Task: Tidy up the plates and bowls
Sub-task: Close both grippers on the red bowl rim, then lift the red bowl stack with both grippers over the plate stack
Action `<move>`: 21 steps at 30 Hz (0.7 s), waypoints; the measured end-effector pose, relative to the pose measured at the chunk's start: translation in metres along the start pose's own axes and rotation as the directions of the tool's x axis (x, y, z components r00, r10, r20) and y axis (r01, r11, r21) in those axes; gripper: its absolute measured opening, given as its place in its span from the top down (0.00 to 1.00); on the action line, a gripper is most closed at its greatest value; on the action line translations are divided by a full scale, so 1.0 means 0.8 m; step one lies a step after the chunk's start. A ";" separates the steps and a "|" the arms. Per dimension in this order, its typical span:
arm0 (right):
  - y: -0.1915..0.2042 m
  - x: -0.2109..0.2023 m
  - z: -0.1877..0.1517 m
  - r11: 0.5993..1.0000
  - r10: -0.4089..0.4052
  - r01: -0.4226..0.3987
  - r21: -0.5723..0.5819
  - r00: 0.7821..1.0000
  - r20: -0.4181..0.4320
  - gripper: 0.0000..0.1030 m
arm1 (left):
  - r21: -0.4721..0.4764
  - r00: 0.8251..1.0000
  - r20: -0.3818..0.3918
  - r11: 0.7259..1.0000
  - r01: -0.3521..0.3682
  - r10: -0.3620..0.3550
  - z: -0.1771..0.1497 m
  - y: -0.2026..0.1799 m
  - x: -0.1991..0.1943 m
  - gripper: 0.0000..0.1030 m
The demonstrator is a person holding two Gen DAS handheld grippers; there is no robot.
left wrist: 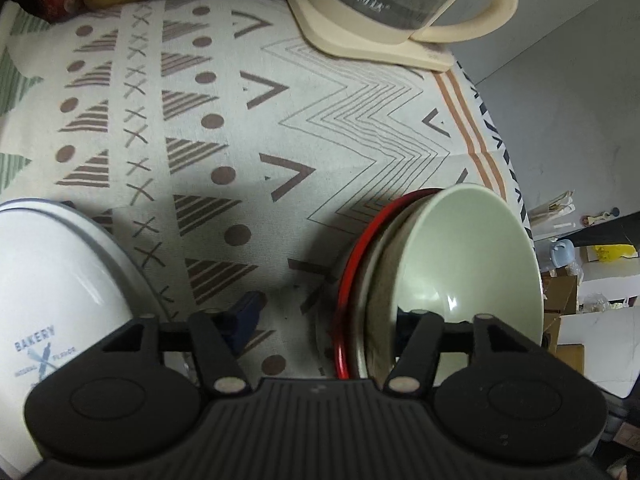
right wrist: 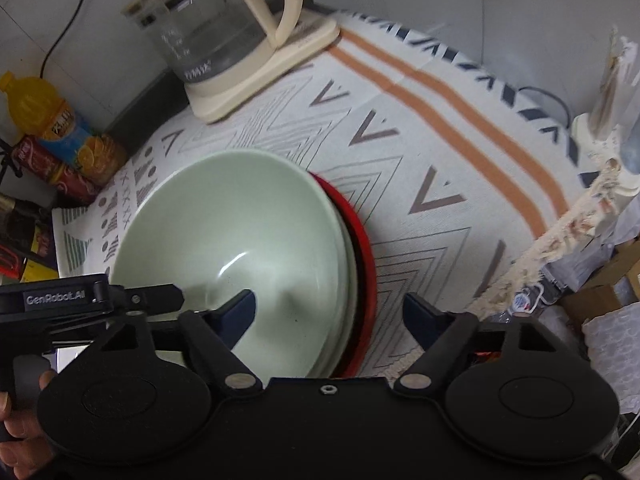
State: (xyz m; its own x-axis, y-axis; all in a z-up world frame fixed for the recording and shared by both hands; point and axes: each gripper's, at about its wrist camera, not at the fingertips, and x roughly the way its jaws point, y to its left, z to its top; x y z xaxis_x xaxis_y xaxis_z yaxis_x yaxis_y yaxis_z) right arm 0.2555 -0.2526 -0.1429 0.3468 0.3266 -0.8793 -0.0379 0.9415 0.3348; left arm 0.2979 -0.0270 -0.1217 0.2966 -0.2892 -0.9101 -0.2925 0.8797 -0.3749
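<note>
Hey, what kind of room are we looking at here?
Probably a home kitchen or dining corner: a glass kettle on its base, drink bottles by the wall, and a green bowl on a patterned tablecloth.

Table draped in a cream woven cloth [left wrist: 280,128] patterned with brown triangles, dots, crosses and zigzag lines, edged with two orange stripes and a fringe at its far side. At the back of the table, a glass kettle with a cream handle [right wrist: 224,28] on its cream base, beside an orange drink bottle [right wrist: 60,124] and a red can [right wrist: 52,168] near a pale wall with a black cable [right wrist: 64,36] hanging down it. Beyond the cloth's edge, grey floor or wall and cardboard boxes [left wrist: 560,292] in clutter, dimly lit.
</note>
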 end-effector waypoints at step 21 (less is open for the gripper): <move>-0.005 0.014 -0.001 0.999 0.042 -0.042 0.009 0.996 -0.081 0.65 | 0.006 0.999 -0.023 0.999 0.037 -0.037 -0.012 -0.003 0.010 0.72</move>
State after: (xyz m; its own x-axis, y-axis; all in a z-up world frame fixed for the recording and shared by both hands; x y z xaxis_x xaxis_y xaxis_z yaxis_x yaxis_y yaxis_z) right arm 0.2585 -0.2528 -0.1545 0.2676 0.3718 -0.8889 -0.0443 0.9263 0.3741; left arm 0.2925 -0.0347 -0.1302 0.2858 -0.3299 -0.8997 -0.2761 0.8707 -0.4070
